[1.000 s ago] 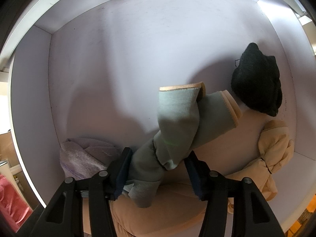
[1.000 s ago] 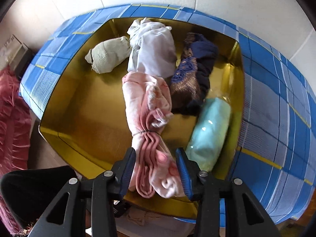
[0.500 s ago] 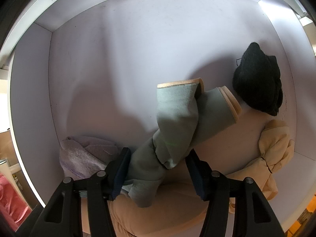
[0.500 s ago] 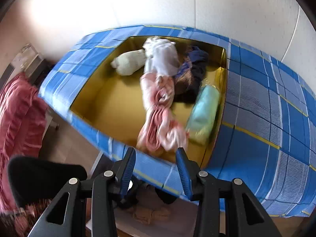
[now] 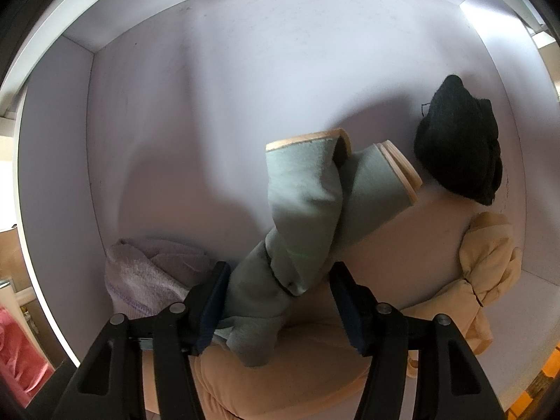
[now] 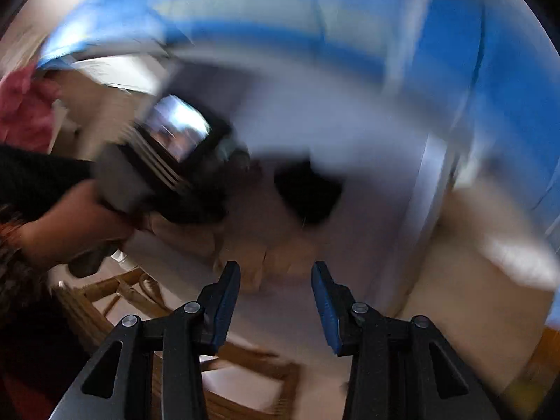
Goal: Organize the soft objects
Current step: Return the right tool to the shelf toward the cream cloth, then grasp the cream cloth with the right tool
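A grey-green sock pair (image 5: 304,217) with tan cuffs lies on the floor of a white box (image 5: 210,87), its lower end between the jaws of my left gripper (image 5: 279,269). Those jaws are opening: the left pad still touches the sock and the right pad stands clear of it. In the blurred right wrist view, my right gripper (image 6: 274,269) is open with nothing between its fingers. It hangs over the same white box (image 6: 350,133), near beige cloth (image 6: 280,259).
A black bundle (image 5: 458,147), a knotted beige cloth (image 5: 486,255), a lilac towel (image 5: 140,269) and a peach cloth (image 5: 315,367) lie in the box. In the right view a hand (image 6: 70,224) holds the other gripper's body (image 6: 168,154). Blue checked fabric (image 6: 455,35) is behind, a wooden frame (image 6: 122,290) below.
My left jaws have spread a little around the sock, which has not moved. My right gripper has swung away from the gold-lined blue checked box and down toward the white box.
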The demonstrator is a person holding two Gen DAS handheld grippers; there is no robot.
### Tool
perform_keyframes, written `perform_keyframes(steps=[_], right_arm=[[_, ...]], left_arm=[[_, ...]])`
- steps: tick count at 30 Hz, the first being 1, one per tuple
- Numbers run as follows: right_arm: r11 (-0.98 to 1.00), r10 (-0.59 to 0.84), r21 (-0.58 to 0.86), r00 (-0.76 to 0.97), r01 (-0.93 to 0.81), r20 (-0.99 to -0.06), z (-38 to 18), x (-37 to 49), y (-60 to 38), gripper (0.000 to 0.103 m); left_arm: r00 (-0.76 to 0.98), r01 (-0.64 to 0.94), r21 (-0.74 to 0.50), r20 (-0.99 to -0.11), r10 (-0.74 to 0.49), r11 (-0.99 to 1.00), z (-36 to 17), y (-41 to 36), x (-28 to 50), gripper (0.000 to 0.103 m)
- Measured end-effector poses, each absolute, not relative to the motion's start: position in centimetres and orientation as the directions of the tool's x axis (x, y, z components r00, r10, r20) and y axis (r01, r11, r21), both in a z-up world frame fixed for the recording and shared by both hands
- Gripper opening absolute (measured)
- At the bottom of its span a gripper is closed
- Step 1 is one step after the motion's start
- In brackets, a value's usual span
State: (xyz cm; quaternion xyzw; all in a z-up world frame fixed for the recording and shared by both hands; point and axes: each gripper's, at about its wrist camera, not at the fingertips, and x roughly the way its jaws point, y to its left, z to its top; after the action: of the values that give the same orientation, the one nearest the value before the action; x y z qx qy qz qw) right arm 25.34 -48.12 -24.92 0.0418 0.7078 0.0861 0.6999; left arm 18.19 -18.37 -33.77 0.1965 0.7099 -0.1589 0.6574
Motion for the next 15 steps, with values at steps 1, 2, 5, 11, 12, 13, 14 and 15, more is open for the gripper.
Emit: perform_keyframes(steps=[1,2,5,11,12,13,14,15], right_arm=[[0.977,0.215,0.215,-0.052,0.01,-0.975,-26.5,25.1,-48.7,0.042],[0.962,0.26,0.252,-0.083,0.101,-0.962,-28.3,24.9,-49.2,0.042],[0.921,0.329,0.287,-0.128,0.265,-0.936,-31.9,24.5,-49.9,0.042],[0.855,0.379,0.3,-0.116,0.423,-0.918,-35.5,24.5,-49.9,0.043],[0.852,0.379,0.296,-0.118,0.431,-0.918,-35.8,24.5,-49.8,0.043],[0.85,0.378,0.289,-0.126,0.44,-0.917,-36.2,24.6,-49.6,0.043],[0.848,0.377,0.282,-0.135,0.449,-0.916,-36.7,24.6,-49.5,0.043],[0.846,0.375,0.277,-0.138,0.455,-0.917,-37.1,24.7,-49.4,0.043]], left_arm=[[-0.058,0.487,0.033,-0.996,0.07,0.873,-33.8,-18.3,18.2,0.062],[-0.058,0.485,0.033,-0.996,0.07,0.874,-33.7,-18.3,18.2,0.062],[-0.058,0.481,0.032,-0.996,0.068,0.876,-33.7,-18.2,18.2,0.064],[-0.056,0.479,0.031,-0.996,0.065,0.877,-33.4,-18.3,18.1,0.064],[-0.055,0.479,0.03,-0.996,0.065,0.877,-33.4,-18.3,18.1,0.064],[-0.055,0.478,0.03,-0.996,0.064,0.878,-33.4,-18.3,18.1,0.064],[-0.055,0.478,0.03,-0.996,0.064,0.878,-33.4,-18.3,18.1,0.064],[-0.055,0.478,0.029,-0.996,0.063,0.878,-33.4,-18.3,18.1,0.064]])
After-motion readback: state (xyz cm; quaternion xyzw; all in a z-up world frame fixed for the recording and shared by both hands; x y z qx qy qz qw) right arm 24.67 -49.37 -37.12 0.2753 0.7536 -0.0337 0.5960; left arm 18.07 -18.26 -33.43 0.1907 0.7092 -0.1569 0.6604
